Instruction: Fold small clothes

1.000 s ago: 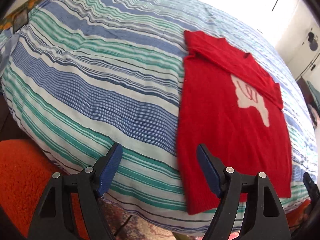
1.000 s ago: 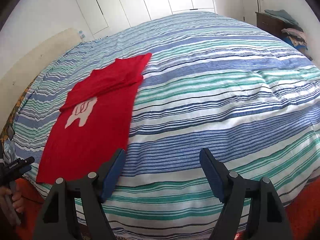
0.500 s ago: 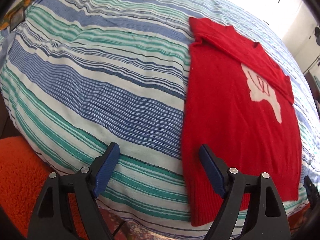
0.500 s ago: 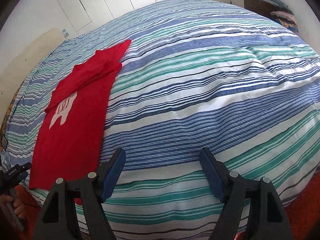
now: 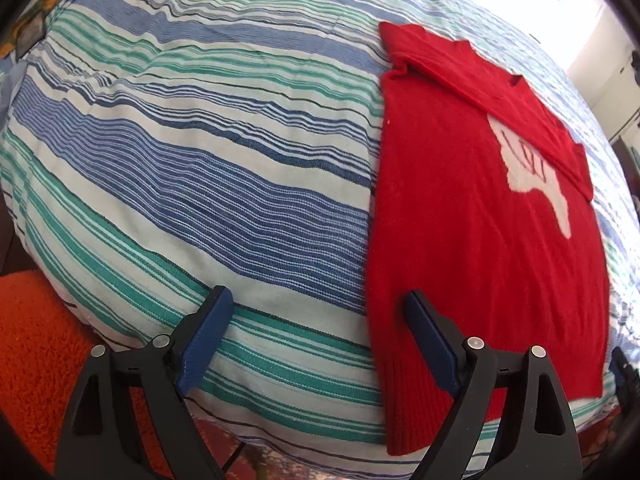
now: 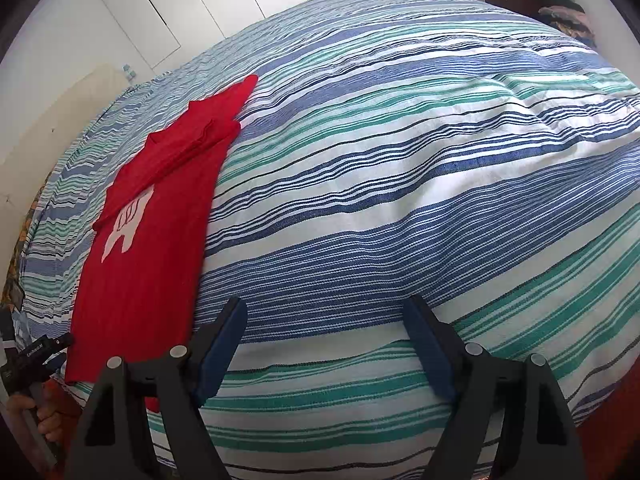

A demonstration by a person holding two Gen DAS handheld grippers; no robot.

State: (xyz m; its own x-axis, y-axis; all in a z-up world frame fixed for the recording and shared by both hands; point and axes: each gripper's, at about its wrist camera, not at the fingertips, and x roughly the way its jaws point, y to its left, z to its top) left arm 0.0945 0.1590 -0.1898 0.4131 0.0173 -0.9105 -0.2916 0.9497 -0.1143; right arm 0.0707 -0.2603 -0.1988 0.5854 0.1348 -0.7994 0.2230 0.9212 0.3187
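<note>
The red sweater [image 5: 472, 216] lies flat on the striped bed [image 5: 200, 160], its long axis running 12 to 6 o'clock. Its hem corner sits just at 1 o'clock of the left hand-held gripper [image 5: 316, 336], the nearer one, jaws opening, empty. The right hand-held gripper [image 6: 324, 340], also opening and empty, has it at 10 o'clock.

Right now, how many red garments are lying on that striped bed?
1: a red sweater lies flat near the bedspread's front edge; none other shows, though the far side is out of view.

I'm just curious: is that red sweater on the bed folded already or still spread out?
Partly folded. The red sweater lies flat on the striped bedspread, sleeves folded across its top; the body is still full length.
</note>
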